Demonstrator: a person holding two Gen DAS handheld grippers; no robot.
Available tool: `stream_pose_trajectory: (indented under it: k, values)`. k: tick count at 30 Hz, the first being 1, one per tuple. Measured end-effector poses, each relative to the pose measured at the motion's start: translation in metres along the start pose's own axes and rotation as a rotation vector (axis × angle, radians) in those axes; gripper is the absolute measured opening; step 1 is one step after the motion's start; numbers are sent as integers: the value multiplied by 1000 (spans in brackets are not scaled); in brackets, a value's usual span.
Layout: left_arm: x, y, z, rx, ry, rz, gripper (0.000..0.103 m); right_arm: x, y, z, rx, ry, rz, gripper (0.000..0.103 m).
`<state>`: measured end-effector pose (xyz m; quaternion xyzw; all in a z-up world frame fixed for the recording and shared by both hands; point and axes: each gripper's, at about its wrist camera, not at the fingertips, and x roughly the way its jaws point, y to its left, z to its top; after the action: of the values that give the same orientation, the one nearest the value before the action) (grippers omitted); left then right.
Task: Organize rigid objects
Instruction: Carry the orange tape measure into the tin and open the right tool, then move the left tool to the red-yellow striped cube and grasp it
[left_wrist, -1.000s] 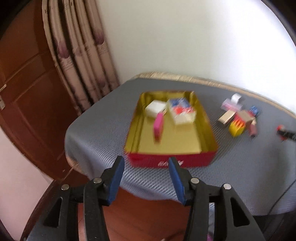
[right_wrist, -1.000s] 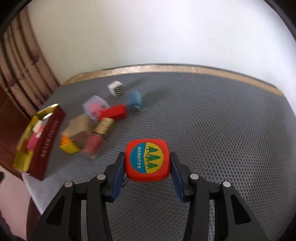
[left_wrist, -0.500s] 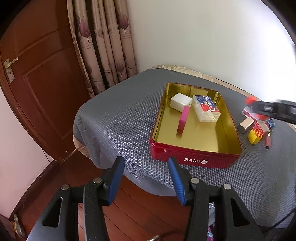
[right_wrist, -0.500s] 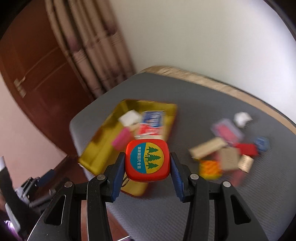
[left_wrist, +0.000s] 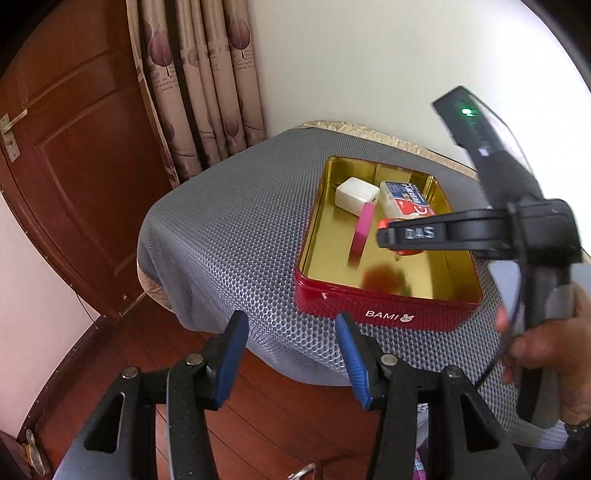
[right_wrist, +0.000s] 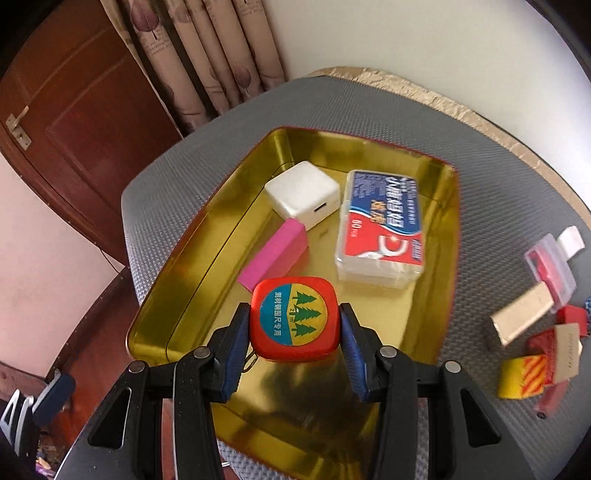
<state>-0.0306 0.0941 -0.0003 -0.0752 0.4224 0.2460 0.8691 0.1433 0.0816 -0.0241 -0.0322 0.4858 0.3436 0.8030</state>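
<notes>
My right gripper (right_wrist: 293, 332) is shut on a red tape measure (right_wrist: 294, 319) with a blue and yellow tree label, held above the near part of the red tin (right_wrist: 177, 295) with a gold inside. In the tin lie a white charger block (right_wrist: 301, 194), a pink block (right_wrist: 275, 256) and a clear box (right_wrist: 380, 229) with a blue and red label. The left wrist view shows the right gripper (left_wrist: 391, 236) over the tin (left_wrist: 384, 314), the tape measure (left_wrist: 404, 252) partly hidden behind its finger. My left gripper (left_wrist: 291, 354) hangs open and holds nothing, off the table's near edge.
The table wears a grey mesh cover (left_wrist: 229, 236). Right of the tin lie several small items: a tan box (right_wrist: 521, 319), a clear case (right_wrist: 550, 269), a yellow block (right_wrist: 522, 376) and red pieces. A wooden door (left_wrist: 74, 177) and curtains (left_wrist: 199, 85) stand at the left. A hand (left_wrist: 546, 332) grips the right tool.
My right gripper carried the tape measure leftward from the open mat to above the tin. In the left wrist view the right tool came in over the tin; the left gripper shifted slightly.
</notes>
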Motion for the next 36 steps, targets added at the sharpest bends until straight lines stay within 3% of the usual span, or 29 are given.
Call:
stream_pose_trajectory:
  k: [13, 17, 22, 25, 27, 32, 36]
  values:
    - [10, 0, 0, 14, 36, -8, 50, 37, 7, 8, -25, 14, -11, 46]
    - [7, -2, 0, 25, 21, -6, 50, 8, 0, 3, 1, -95, 16, 69]
    - [4, -4, -2, 42, 12, -5, 50, -58, -18, -24, 25, -250, 33, 72]
    - [0, -9, -3, 66, 2, -18, 50, -93, -47, -59, 74, -319, -52, 89]
    - [-3, -14, -5, 87, -4, -42, 50, -110, -84, -97, 116, -324, -174, 89]
    - [-16, -38, -12, 179, -22, -102, 50, -121, -175, -167, 179, -229, -491, 89]
    - [-32, -63, -16, 276, -50, -223, 50, -130, -225, -201, 234, -203, -616, 89]
